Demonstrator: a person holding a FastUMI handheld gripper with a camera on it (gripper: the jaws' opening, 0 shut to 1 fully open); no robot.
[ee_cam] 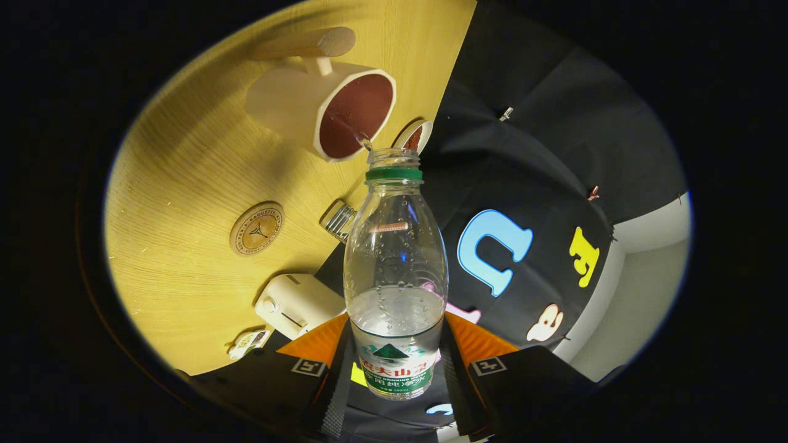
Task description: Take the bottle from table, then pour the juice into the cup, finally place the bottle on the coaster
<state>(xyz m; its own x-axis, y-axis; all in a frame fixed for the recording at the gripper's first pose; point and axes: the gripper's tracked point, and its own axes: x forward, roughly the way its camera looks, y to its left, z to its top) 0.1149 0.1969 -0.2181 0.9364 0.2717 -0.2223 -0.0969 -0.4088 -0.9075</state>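
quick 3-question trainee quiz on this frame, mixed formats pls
1. True or false: the claw is shut on the bottle.
2. Where is the bottle's open mouth aimed? A) the coaster B) the cup C) the white box
3. Fill in: the bottle's cap is ____.

Key: 1 true: both fingers press its lower body. 2 B: a thin stream reaches the cup. 3 off.
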